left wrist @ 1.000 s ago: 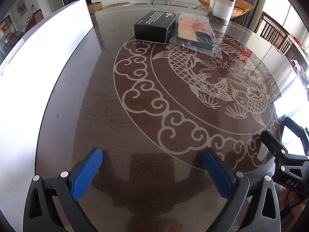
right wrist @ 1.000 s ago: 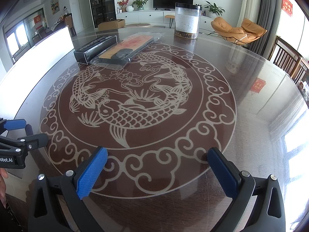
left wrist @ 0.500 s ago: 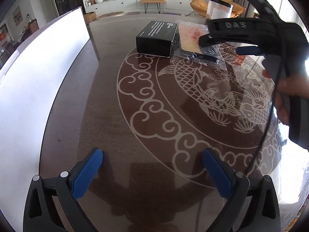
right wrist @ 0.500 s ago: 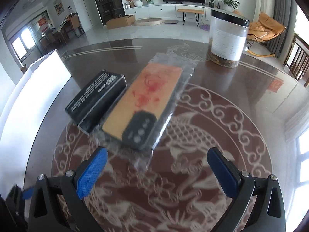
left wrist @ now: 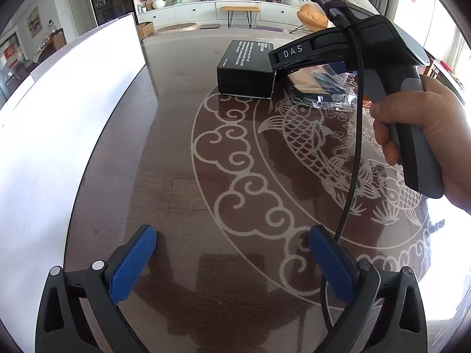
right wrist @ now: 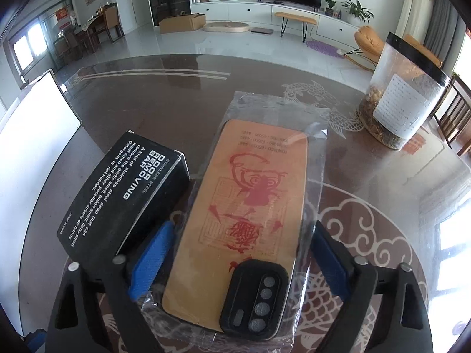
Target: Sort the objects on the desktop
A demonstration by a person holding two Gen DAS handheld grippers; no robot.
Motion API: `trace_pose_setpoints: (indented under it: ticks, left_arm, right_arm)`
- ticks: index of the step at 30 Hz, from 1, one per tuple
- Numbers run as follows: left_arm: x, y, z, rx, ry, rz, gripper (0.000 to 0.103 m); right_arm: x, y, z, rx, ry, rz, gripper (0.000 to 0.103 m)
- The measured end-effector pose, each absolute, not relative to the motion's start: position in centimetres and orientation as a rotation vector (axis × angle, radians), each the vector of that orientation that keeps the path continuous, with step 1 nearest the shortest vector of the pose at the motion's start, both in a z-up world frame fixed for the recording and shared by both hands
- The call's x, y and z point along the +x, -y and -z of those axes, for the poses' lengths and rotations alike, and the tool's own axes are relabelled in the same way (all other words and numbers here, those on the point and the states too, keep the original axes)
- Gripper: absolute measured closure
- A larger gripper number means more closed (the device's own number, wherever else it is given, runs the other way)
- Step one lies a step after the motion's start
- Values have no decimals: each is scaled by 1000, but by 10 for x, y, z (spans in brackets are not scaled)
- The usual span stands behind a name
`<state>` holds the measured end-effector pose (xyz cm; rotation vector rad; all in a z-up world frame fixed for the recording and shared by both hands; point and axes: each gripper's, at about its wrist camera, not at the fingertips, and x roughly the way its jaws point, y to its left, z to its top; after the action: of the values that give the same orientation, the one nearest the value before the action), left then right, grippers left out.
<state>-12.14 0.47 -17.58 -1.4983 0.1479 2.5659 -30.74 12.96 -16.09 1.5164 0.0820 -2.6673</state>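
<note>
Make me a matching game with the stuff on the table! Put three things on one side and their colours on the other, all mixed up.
Things:
1. box
2. phone case in its clear bag
3. jar lid

Colours:
A. tan with a red drawing
B. black with white writing
C. plain black, on a see-through jar

Right pairs: 1-B, 2-A, 3-C.
</note>
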Motion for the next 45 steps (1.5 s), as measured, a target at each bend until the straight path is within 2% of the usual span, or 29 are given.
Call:
trace_pose_setpoints:
  ticks: [2, 9, 14, 20, 24, 30, 35, 38, 41, 42, 43, 44, 45]
  left_arm:
    - [-123, -1, 175, -1497, -145, -2571, 0]
    - [-129, 15, 174, -1472, -109, -2630, 0]
    - [-147, 14, 176, -1478, -50, -2707, 0]
    - [-192, -17, 177, -1483, 89, -2816, 0]
    - [-224, -53, 176, -1532, 44, -2827, 0]
    - [-265, -57, 169, -1804, 294, -2901, 0]
    - [-291, -31, 165, -1904, 472, -3001, 0]
    - [-306, -22, 162, -1888, 413, -3032, 0]
    - [-322, -20, 160, -1787, 225, -2963, 0]
    - [-326, -23, 160, -1721, 163, -2924, 3]
    - [-322, -22, 158, -1637, 152, -2899, 12]
    - [-317, -23, 155, -1568, 110, -2905, 34]
    - [-310, -28, 151, -1500, 55, -2891, 44]
  right_arm:
    - [-304, -117, 160, 1474, -186, 2627, 23]
    - [-243, -88, 165, 1344, -313, 2426, 23]
    - [-188, -149, 169, 1399, -170, 2579, 23]
    - [-116, -205, 169, 1388, -113, 2663, 23]
    - [-90, -217, 169, 1343, -91, 2706, 23]
    - [-93, -216, 164, 1350, -81, 2717, 22]
    - [-94, -215, 164, 1350, -77, 2716, 22]
    - [-94, -215, 164, 1351, -79, 2717, 22]
    - [-94, -215, 164, 1351, -81, 2718, 22]
    - [-93, -215, 164, 1351, -79, 2717, 22]
    - [-91, -215, 163, 1351, -80, 2718, 22]
    - [-91, -215, 163, 1351, -80, 2718, 22]
    - [-92, -215, 163, 1351, -81, 2719, 22]
